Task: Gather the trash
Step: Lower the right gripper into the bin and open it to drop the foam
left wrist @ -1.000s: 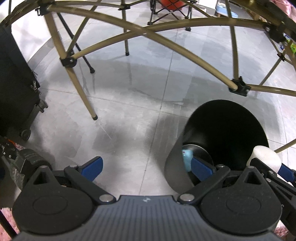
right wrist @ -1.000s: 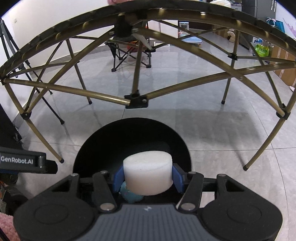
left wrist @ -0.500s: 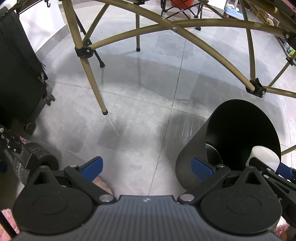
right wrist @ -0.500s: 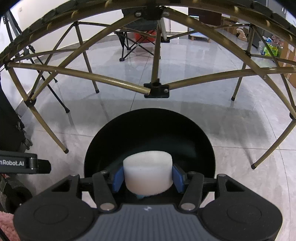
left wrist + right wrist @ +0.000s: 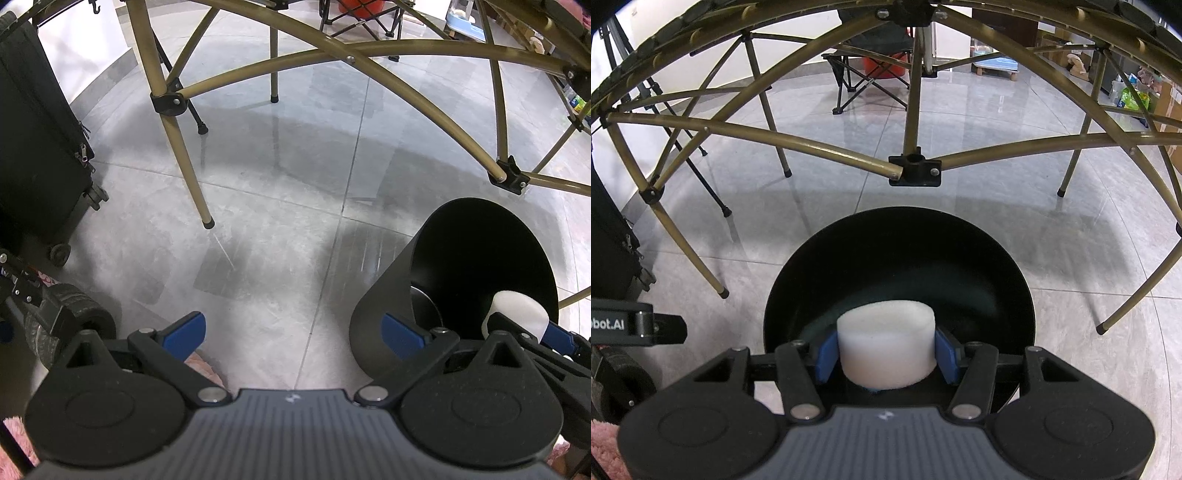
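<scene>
Left wrist view: left gripper [image 5: 291, 328] w/ blue pads spread wide, nothing between them, only grey tiled floor [image 5: 280, 221] below. Its right pad sits in front of the near wall of a black round plastic trash bin [image 5: 384, 306], which stands on the floor at lower right; can't tell if pad touches it. Bin mouth opens up toward the camera, inside dark; a round base disc shows deep down. At the bin's right rim the right gripper [image 5: 517, 325] comes in from the edge, pinching a white foam cylinder [image 5: 517, 314] over the opening. Brass-coloured folding metal frame [image 5: 184, 155] crosses the upper half, one leg planted on the floor left of centre. Black wheeled suitcase [image 5: 37, 147] at far left; black rubber wheel [image 5: 74, 317] lower left; bit of pink fluffy rug [image 5: 203, 365] under the left finger.

Right wrist view: right gripper [image 5: 886, 354] clamped on the white foam cylinder [image 5: 886, 347], both blue pads pressing its sides, flat top facing up. Cylinder is held just above the black bin [image 5: 1015, 295], w/in the near part of its round mouth, not yet dropped. A sliver of blue-green shows under the foam; can't tell what it is. Frame [image 5: 912, 170] arches above, black joint bracket just beyond the bin. Folding camp chair [image 5: 871, 74] far back. Left gripper's body [image 5: 635, 325] pokes in at left edge, well apart from the foam.
</scene>
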The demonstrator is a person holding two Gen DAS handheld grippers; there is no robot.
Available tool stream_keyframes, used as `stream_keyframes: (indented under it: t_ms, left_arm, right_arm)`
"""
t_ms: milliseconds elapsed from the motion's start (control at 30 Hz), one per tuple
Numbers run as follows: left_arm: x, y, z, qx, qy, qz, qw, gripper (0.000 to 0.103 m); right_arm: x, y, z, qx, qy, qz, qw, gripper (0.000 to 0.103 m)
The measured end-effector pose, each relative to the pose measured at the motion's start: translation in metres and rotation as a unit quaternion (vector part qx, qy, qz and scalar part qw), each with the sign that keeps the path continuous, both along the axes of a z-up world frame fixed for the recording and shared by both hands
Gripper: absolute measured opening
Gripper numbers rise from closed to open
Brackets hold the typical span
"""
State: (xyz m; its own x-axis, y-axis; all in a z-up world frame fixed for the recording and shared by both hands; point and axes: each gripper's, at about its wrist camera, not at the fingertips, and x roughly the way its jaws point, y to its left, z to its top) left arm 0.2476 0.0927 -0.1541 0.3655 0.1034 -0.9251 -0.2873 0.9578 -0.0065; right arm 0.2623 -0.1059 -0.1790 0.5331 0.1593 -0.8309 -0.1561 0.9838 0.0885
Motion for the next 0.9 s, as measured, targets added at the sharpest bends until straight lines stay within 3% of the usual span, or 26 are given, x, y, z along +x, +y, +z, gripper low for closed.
stream_keyframes:
  t_ms: [300, 367, 467, 500, 900]
  left_arm:
    - [-0.0005, 0.0000, -0.0002, 0.000, 0.000, -0.001, 1.0000, 0.103]
    - [-0.0004, -0.0003, -0.0002, 0.000, 0.000, -0.001, 1.0000, 0.103]
    - [-0.0004, -0.0003, -0.0001, 0.000, 0.000, -0.001, 1.0000, 0.103]
    - [-0.0005, -0.0003, -0.0001, 0.000, 0.000, -0.001, 1.0000, 0.103]
    - [-0.0008, -0.0010, 0.0003, 0.000, 0.000, -0.001, 1.0000, 0.103]
  right_arm:
    - [0.0016, -0.0013, -0.0018, 0.001, 0.008, -0.005, 1.000, 0.056]
    - [0.0017, -0.0011, -0.0022, 0.003, 0.010, -0.004, 1.000, 0.064]
    - [0.0020, -0.0018, -0.0029, 0.003, 0.010, -0.010, 1.000, 0.097]
    - [0.0020, -0.0026, -0.0026, 0.005, 0.010, -0.012, 1.000, 0.101]
    - [0.0040, -0.0033, -0.0048, 0.010, 0.020, -0.009, 1.000, 0.103]
